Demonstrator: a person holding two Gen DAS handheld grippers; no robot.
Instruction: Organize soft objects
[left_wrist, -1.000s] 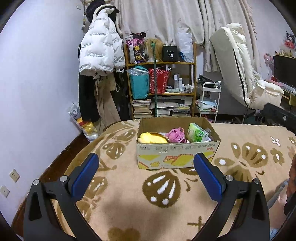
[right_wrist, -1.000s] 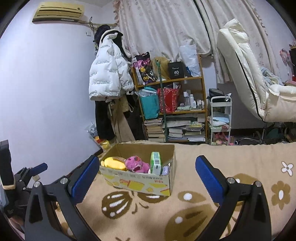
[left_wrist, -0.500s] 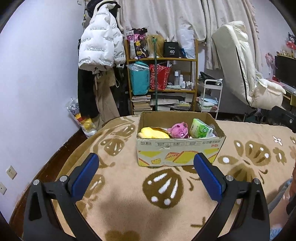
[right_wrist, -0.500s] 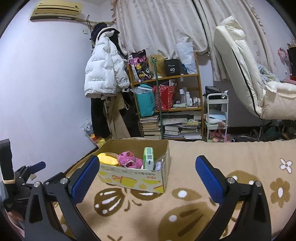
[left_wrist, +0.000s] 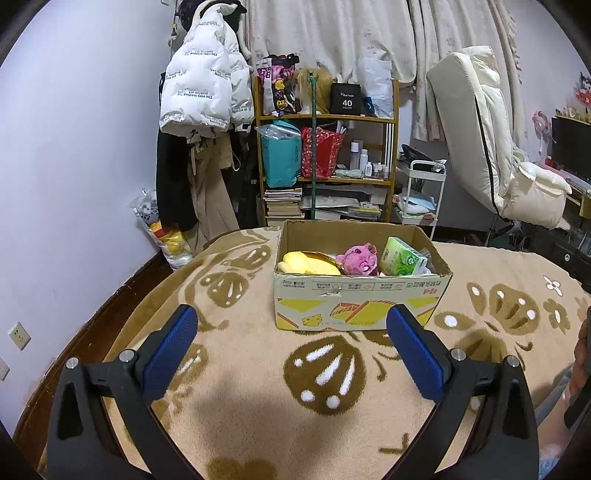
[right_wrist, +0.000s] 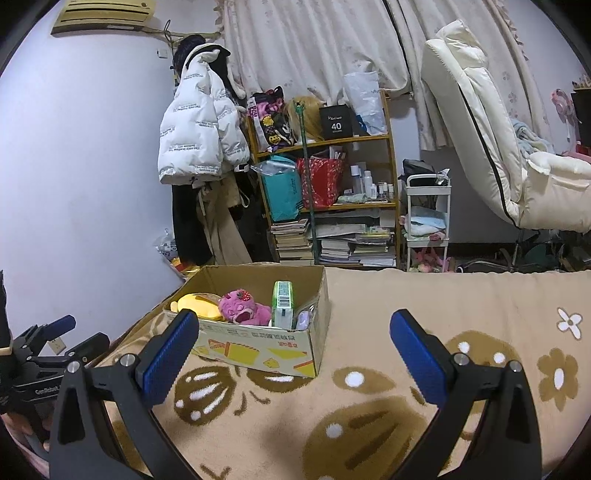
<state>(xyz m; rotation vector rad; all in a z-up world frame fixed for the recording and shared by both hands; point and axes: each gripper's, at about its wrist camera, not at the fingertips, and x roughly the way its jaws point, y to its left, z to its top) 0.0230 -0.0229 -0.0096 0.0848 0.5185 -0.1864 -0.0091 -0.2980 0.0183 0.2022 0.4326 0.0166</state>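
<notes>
The left tongs (left_wrist: 291, 332) are spread wide with nothing between their blue pads (left_wrist: 171, 350), hanging over a tan blanket (left_wrist: 258, 406) patterned with brown and white flowers. The right tongs (right_wrist: 293, 336) are likewise spread wide and hold nothing; in the right wrist view the left tongs also show at the far left edge, and black printing on their body there is too small to read fully.

A cardboard box (left_wrist: 358, 301) stands on the blanket ahead of both tongs, well apart from them. Its front wall carries yellow and orange graphics and a strip of upside-down printed characters that cannot be read. Inside lie a yellow plush toy (left_wrist: 308, 263) on the left, a pink plush toy (left_wrist: 358, 260) just beside it in the middle, and a green tissue pack (left_wrist: 402, 256) on the right. In the right wrist view the tissue pack (right_wrist: 282, 304) stands on edge with a barcode label facing the camera.

Behind the box, a wooden shelf (left_wrist: 325, 118) holds a black box (left_wrist: 345, 99) marked "40", a teal bag (left_wrist: 280, 157), a red bag (left_wrist: 321, 151) and stacked books (left_wrist: 282, 203). A white puffer jacket (left_wrist: 203, 85) with lines of small mirrored lettering hangs to the left of the shelf.
</notes>
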